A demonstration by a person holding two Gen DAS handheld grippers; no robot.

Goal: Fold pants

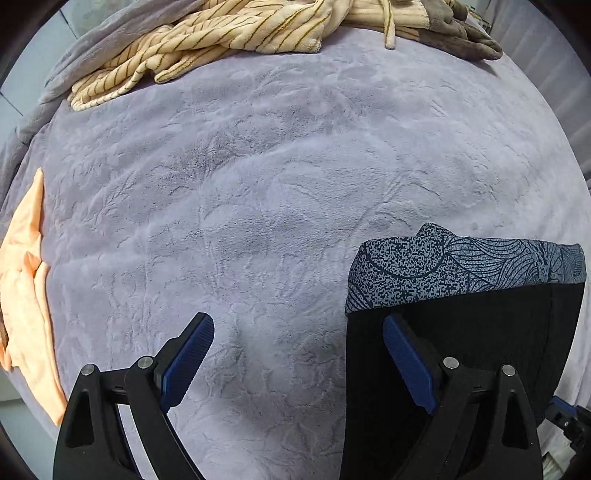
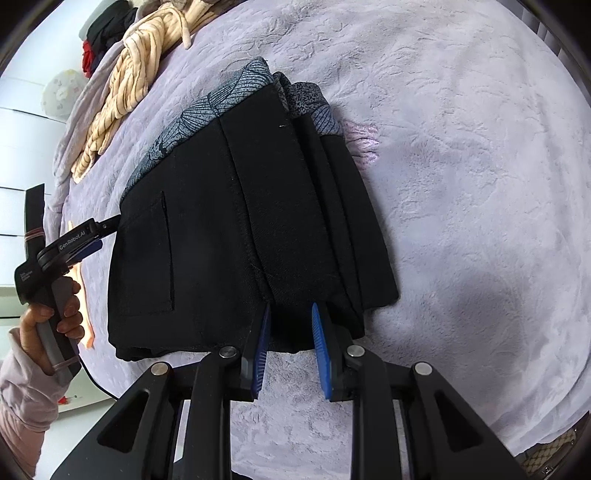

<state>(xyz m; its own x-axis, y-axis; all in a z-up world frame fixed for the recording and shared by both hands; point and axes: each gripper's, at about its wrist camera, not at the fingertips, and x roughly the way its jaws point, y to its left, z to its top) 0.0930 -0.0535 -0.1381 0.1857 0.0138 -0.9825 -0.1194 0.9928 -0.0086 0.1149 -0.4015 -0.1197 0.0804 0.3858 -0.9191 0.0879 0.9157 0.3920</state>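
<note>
Black pants [image 2: 229,229], folded into a compact stack, lie on the lavender blanket [image 2: 461,184]; their blue-grey patterned waistband lining [image 2: 207,107] shows at the far end. My right gripper [image 2: 291,308] is shut on the near edge of the stack, a fold of black cloth pinched between its blue pads. My left gripper [image 1: 295,326] stands wide open at the stack's left side. Its right finger [image 1: 402,350] hovers over the black pants [image 1: 480,325] below the patterned lining [image 1: 461,266], its left one over bare blanket. In the right wrist view a hand [image 2: 48,314] holds that left gripper [image 2: 105,229].
A cream striped garment [image 1: 207,48] and a brown one [image 1: 461,33] lie bunched at the blanket's far edge. An orange cloth [image 1: 26,295] lies along the left edge. Dark and red clothes [image 2: 107,33] are piled beyond the bed's corner.
</note>
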